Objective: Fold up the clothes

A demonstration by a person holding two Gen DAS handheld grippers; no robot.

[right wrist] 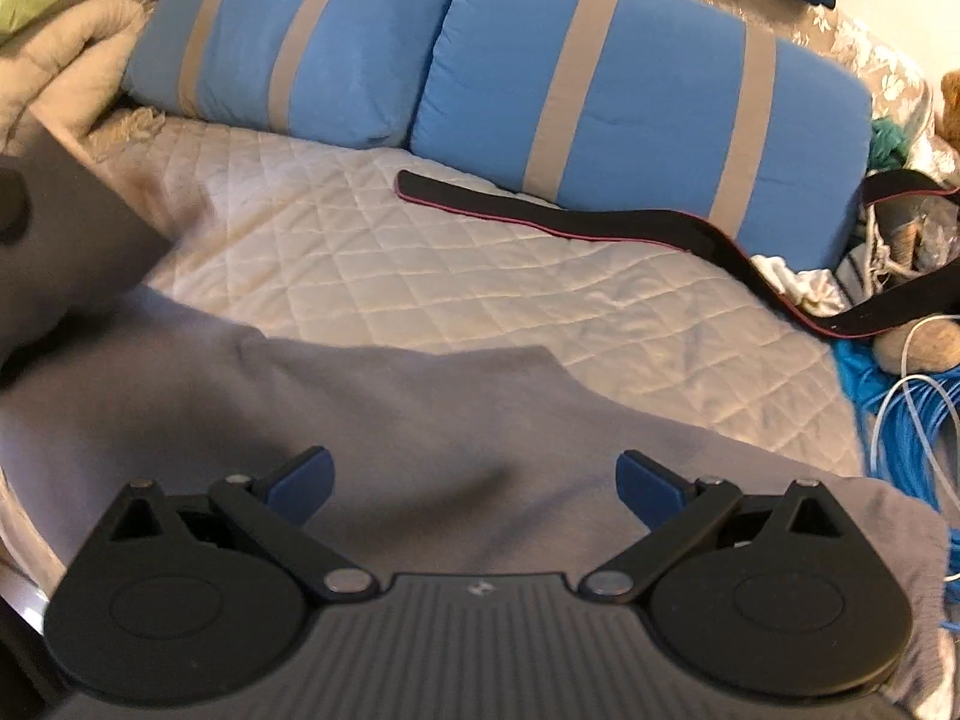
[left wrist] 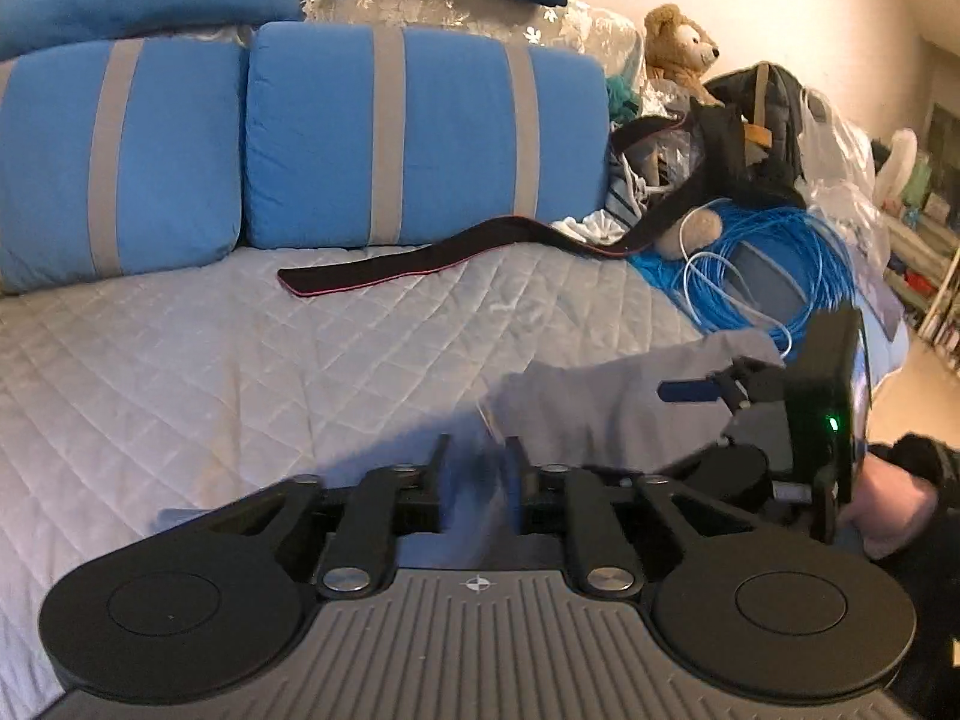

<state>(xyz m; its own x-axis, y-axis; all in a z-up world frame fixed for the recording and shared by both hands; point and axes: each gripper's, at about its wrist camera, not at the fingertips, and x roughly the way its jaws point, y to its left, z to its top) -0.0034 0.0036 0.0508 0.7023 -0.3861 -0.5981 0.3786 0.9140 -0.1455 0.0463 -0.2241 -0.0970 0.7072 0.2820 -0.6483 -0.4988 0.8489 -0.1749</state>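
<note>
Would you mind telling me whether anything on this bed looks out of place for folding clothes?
Yes: a long black strap trails loosely across the quilt below the blue pillows, and a heap of blue cable crowds the bed's edge near the grey garment.

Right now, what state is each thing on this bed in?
Grey garment: spread on the quilt, partly folded, not held by the right gripper.
Left gripper: jaws narrowly apart; blurred grey cloth between them, grip unclear.
Right gripper: wide open, empty, above the garment.
Black strap: lying loose across the quilt.
Blue cable: coiled.
Teddy bear: sitting upright.
Striped pillows: propped side by side.
</note>
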